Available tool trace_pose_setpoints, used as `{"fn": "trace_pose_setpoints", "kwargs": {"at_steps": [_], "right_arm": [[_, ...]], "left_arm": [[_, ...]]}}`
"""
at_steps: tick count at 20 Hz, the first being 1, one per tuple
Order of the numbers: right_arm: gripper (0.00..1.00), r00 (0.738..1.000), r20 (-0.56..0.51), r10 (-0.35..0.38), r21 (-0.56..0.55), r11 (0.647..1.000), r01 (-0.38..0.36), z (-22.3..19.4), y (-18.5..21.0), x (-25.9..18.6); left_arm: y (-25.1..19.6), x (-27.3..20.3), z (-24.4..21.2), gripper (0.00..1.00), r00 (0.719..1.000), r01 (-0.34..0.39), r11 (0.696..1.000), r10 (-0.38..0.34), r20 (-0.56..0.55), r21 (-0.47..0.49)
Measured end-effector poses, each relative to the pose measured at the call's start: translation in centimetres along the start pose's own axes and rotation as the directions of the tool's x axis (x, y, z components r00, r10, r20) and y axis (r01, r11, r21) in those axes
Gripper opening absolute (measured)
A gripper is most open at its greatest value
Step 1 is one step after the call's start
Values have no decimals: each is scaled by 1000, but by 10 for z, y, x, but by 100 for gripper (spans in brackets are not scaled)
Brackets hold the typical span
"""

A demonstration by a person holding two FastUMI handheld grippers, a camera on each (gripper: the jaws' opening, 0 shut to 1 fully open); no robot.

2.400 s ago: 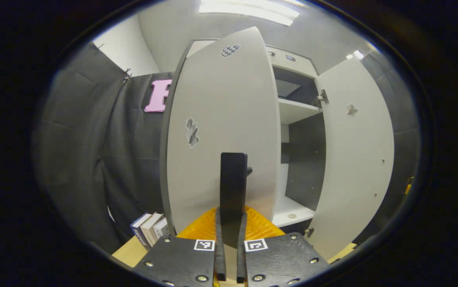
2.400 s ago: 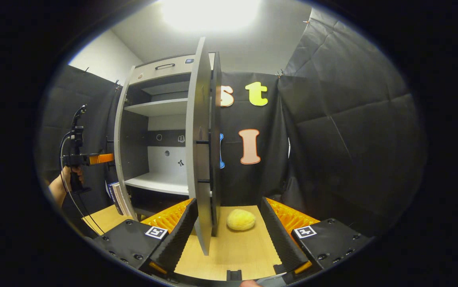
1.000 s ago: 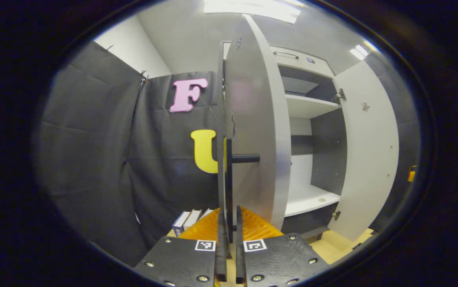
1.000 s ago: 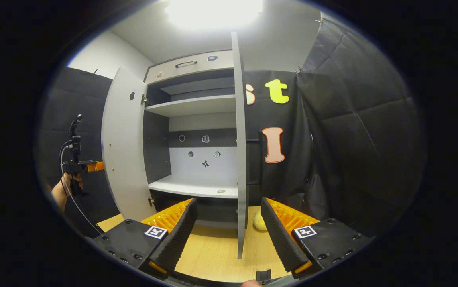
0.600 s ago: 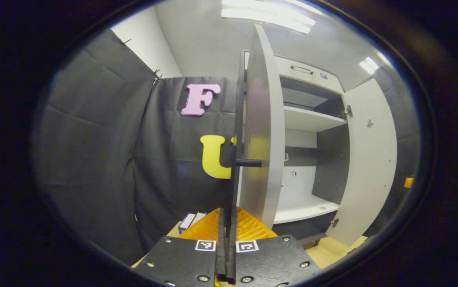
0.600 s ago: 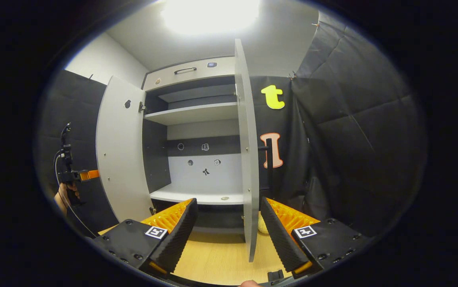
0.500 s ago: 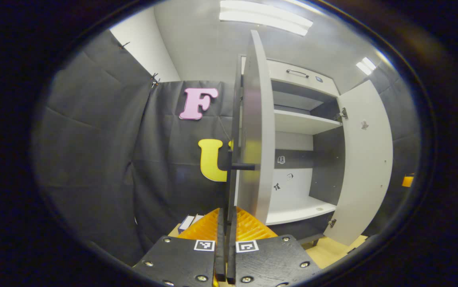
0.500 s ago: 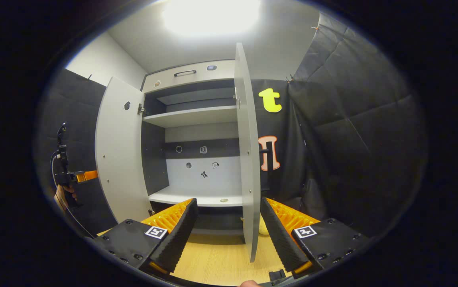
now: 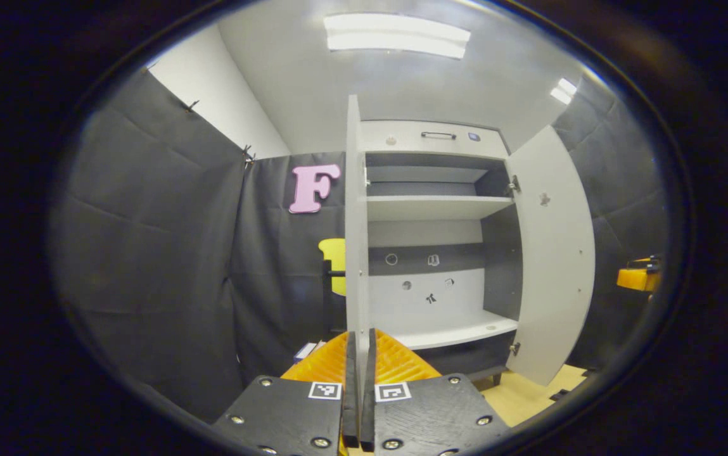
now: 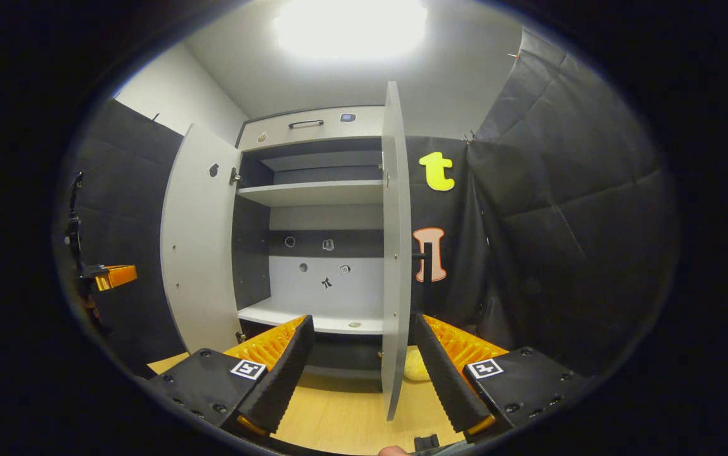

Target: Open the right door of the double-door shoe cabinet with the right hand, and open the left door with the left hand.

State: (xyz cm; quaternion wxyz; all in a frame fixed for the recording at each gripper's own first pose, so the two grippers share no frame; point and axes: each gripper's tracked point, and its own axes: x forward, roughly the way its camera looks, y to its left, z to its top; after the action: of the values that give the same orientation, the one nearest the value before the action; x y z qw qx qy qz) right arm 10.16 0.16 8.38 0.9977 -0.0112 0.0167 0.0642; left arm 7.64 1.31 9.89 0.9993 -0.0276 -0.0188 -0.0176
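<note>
Both doors of the shoe cabinet (image 10: pixel 313 209) stand wide open. Left gripper view: left gripper (image 9: pixel 359 405) has jaws pressed together w/ nothing between them, near the edge-on left door (image 9: pixel 356 253); its handle (image 9: pixel 327 294) is on the door's left side, apart from the fingers. Right door (image 9: pixel 550 253) hangs open at right. Right gripper view: right gripper (image 10: pixel 364 367) has jaws spread, the right door's edge in line between them but farther off, not touched. Yellow object (image 10: pixel 415 366) on the wooden floor (image 10: pixel 338 418) behind that door.
</note>
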Motion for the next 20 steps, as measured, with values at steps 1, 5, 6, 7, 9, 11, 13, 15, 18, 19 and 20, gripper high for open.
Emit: {"fn": "trace_pose_setpoints", "kwargs": {"at_steps": [1,5,6,7,9,11,13,15,18,19,20], "right_arm": [[99,1000,5,-6,-3,1000,6,1,-2,0],[99,999,27,-22,20,1000,21,4,-1,1],[99,999,32,-25,22,999,24,4,-1,1],[99,999,37,-32,22,999,31,4,-2,1],[99,998,42,-48,16,999,47,4,-5,2],[99,998,43,-48,15,999,47,4,-5,1],[99,998,41,-49,21,999,49,3,-4,0],[99,998,33,-54,30,998,53,2,-4,-1],[99,998,22,-65,35,997,64,0,-5,-3],[99,997,19,-70,36,997,69,-1,-6,-4],[99,997,18,-70,38,997,69,-1,-5,-4]], "left_arm": [[-4,-7,-3,4,1000,-6,1000,6,-7,23],[-16,-27,-13,6,1000,-4,996,6,-29,84],[-23,-31,-16,5,999,6,997,-4,-36,74],[-26,-36,-17,9,999,2,998,0,-34,64],[-30,-42,-17,31,1000,-2,998,4,-20,58],[-35,-46,-23,61,1000,-4,999,5,-24,43],[-38,-50,-28,88,999,-7,1000,8,-35,23],[-40,-55,-33,89,999,-17,999,19,-50,29],[-41,-58,-35,89,998,-26,998,29,-53,55],[-41,-58,-34,89,998,-28,998,31,-51,55],[-44,-58,-32,89,998,-31,998,33,-46,51]]}}
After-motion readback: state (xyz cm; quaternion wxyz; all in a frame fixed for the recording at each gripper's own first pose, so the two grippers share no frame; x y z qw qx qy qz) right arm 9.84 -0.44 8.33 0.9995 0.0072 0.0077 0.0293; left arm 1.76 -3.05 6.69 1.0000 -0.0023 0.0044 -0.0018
